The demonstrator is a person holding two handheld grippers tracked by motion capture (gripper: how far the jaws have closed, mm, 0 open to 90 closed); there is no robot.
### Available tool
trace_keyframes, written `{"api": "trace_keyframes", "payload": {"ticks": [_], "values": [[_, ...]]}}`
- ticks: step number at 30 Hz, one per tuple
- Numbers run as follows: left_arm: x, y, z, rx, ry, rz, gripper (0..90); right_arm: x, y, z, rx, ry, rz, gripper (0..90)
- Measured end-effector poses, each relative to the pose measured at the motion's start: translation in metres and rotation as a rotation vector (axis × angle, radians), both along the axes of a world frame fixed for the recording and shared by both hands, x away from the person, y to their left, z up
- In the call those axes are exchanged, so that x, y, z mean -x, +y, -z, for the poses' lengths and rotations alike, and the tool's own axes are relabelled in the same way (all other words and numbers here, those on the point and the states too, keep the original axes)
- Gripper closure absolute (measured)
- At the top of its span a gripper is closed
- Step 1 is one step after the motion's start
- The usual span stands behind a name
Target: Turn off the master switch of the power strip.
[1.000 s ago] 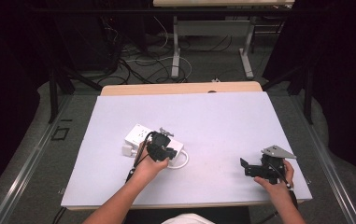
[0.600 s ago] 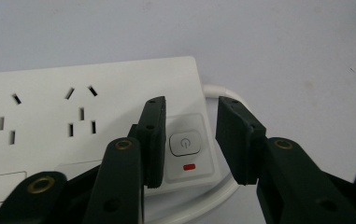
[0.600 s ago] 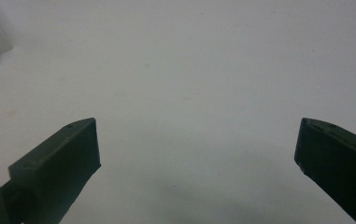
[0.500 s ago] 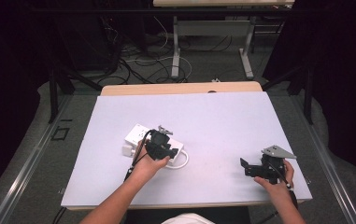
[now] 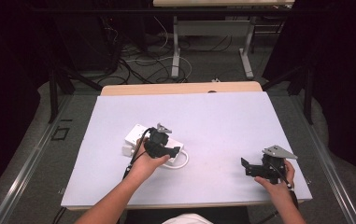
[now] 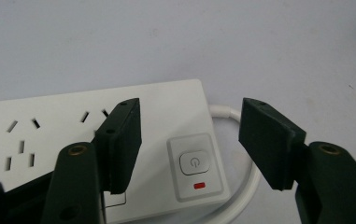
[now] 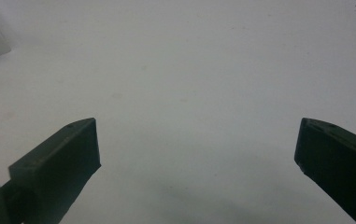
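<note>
From the high view the power strip [image 5: 140, 140] is mostly covered by the left tongs [image 5: 168, 151] and the hand behind them, so you can only make out its far-left end and a loop of white cord [image 5: 182, 161] poking out on the near right. In the left gripper view the strip's left end and near edge are cut off by the frame.

Left tongs have just been opening and sit about half open, hovering right over the strip's switch end. The power button [image 6: 193, 163] with its little red mark sits in the gap between the jaws, and the pads aren't pressing on anything. Right tongs [image 5: 250, 167] are spread wide with nothing in them, just bare surface [image 7: 189, 93] underneath, well to the right of the strip and close to the near edge.

Past the strip the white surface runs free all the way to the far edge.
</note>
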State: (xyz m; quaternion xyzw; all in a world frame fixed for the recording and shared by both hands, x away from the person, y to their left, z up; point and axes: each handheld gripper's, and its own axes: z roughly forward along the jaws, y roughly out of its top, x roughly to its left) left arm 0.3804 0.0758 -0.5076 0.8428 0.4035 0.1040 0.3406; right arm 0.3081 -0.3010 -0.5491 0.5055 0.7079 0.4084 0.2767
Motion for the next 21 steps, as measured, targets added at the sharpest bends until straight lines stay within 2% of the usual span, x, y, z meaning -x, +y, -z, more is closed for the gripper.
{"api": "trace_keyframes", "payload": {"ticks": [2,3,6,9,10,12,14,15,16,18,21], "values": [[0.0,0.0,0.0,-0.009,-0.007,0.006,37.1,0.0,0.001,0.0,-0.005,0.004,0.002,0.0],[0.0,0.001,-0.001,0.002,-0.013,0.002,34.6,0.0,0.0,0.0,0.002,0.004,0.001,0.0],[0.001,0.002,-0.003,-0.011,-0.021,0.002,29.3,0.0,0.001,0.0,-0.003,0.007,0.002,0.0],[0.0,0.005,-0.005,-0.013,-0.045,0.009,29.1,-0.001,0.001,0.0,-0.003,0.001,-0.005,0.0],[0.001,0.005,-0.006,-0.002,-0.046,0.0,29.1,-0.001,0.001,0.0,-0.003,0.001,-0.005,0.0],[-0.001,0.008,-0.009,-0.015,-0.053,0.011,28.7,-0.001,0.002,0.0,-0.002,0.001,-0.006,0.0],[-0.001,0.009,-0.011,0.011,-0.046,-0.017,28.6,0.0,0.003,-0.001,-0.003,0.006,-0.002,0.0],[-0.002,0.011,-0.014,-0.006,-0.049,-0.011,28.8,-0.001,0.003,-0.001,-0.002,-0.004,-0.005,0.0],[-0.002,0.014,-0.016,0.008,-0.027,-0.032,30.2,0.0,0.003,-0.001,0.001,-0.002,-0.003,0.0],[-0.003,0.016,-0.017,0.016,-0.015,-0.035,29.5,0.0,0.004,-0.001,-0.004,0.004,-0.007,0.0],[-0.003,0.018,-0.018,0.026,-0.009,-0.051,19.4,0.0,0.004,-0.001,-0.006,0.001,-0.009,0.0]]}}
